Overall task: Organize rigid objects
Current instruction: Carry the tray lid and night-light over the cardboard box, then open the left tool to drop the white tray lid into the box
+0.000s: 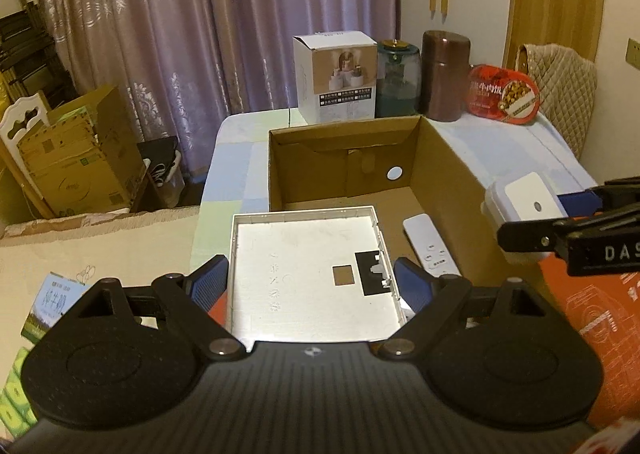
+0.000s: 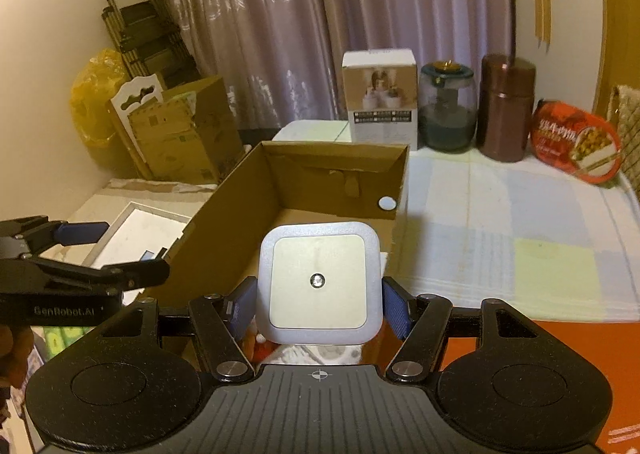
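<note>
My left gripper is shut on a flat white square panel with a raised rim, its blue pads on the two side edges. The panel hangs over the near left corner of an open cardboard box. A white remote lies on the box floor. My right gripper is shut on a white rounded-square device with a small centre lens, held above the near end of the box. The left gripper with the panel shows at the left of the right wrist view.
At the table's back stand a white product carton, a glass jar, a brown canister and a red tin. Cardboard boxes crowd the floor at left. An orange box lies near right, and a quilted chair back stands beyond.
</note>
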